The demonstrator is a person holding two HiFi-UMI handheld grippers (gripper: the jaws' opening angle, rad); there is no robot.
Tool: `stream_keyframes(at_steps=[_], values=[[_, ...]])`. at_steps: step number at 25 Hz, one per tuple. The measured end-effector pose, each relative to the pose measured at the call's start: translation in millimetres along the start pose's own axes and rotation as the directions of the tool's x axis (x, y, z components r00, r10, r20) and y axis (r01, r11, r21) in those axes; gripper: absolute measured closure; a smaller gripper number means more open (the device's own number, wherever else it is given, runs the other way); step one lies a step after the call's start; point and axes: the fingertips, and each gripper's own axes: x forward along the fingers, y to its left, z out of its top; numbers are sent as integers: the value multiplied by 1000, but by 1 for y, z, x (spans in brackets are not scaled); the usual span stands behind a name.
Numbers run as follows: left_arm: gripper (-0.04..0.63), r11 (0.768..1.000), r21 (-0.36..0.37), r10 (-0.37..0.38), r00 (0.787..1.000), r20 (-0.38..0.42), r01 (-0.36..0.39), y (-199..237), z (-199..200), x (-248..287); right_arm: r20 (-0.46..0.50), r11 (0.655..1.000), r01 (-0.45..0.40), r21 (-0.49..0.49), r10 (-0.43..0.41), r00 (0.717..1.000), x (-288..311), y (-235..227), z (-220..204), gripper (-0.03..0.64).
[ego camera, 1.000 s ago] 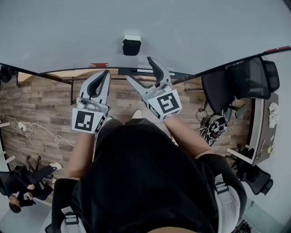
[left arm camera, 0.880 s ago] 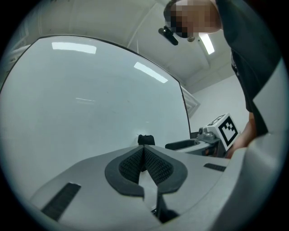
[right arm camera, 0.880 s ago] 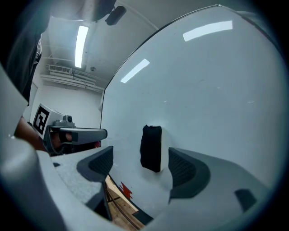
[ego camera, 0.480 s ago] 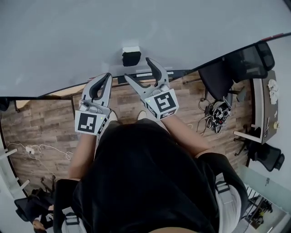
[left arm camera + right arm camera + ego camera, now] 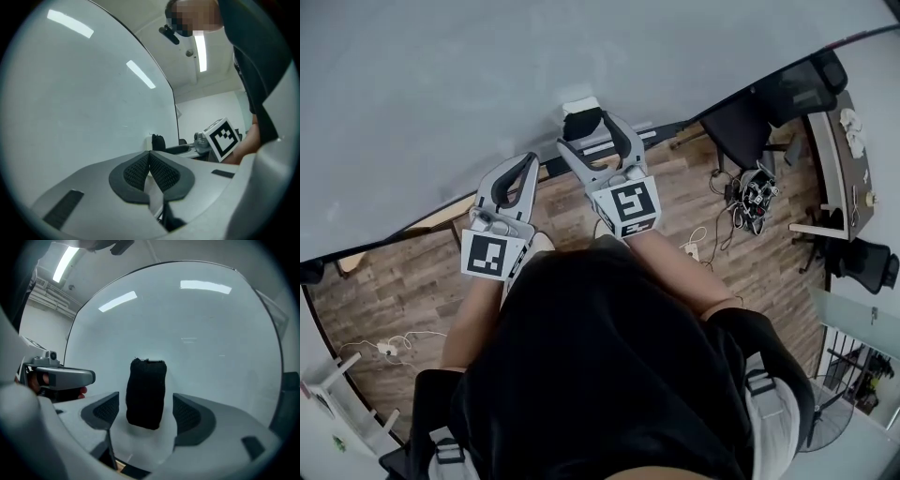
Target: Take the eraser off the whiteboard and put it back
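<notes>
"Since you've got the better angle, has the right gripper [image 5: 587, 133] actually got the eraser [image 5: 581, 120] yet?"

"Not yet, but close. A second ago it was hanging below the eraser and off to one side, jaws spread, nothing between them. Now it's pushed up to the whiteboard [image 5: 441, 84] and the jaws sit wide apart with the black eraser right in the gap, one pad either side. I can see a sliver of board between each pad and the felt, so no squeeze so far."

"So the eraser hasn't budged?"

"Nope, stuck on the board same as before, upright, near the bottom edge."

"And the left gripper [image 5: 523, 165]?"

"Pinched closed, pads touching, nothing in it. It's tagged along a bit but hangs beside the right one, short of the board. Looks like a passenger on this one."

"What's that mean for the job then?"

"I'd say the approach is basically done and closing is next. It's lined up pretty centred, so I reckon it just needs to clamp and pull straight off. Only worry: the eraser's probably magnetic and could twist in the pads if it's pulled at an angle. Putting it back is all still to come."
</notes>
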Motion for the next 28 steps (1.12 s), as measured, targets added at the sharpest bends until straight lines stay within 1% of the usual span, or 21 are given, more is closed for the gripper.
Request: stream_keyframes(at_steps=[8,13,15,17,28], values=[[600,995,-4,-99,995,-2,99,11,-5,-8,-11,988,146,43,-146,989,12,-4,-4,275],[600,991,-9,-137,991,1,137,14,-5,-15,6,977,207,54,-207,978,8,-3,1,357],[600,989,-11,-148,989,1,148,15,-6,-18,6,974,220,61,-221,975,7,-3,0,380],[600,988,-11,-156,988,4,156,16,-6,-22,3,971,226,72,-227,974,8,-3,-1,387],[600,984,-8,-179,984,8,179,15,-6,-44,2,967,229,114,-231,973,-5,4,-2,396]])
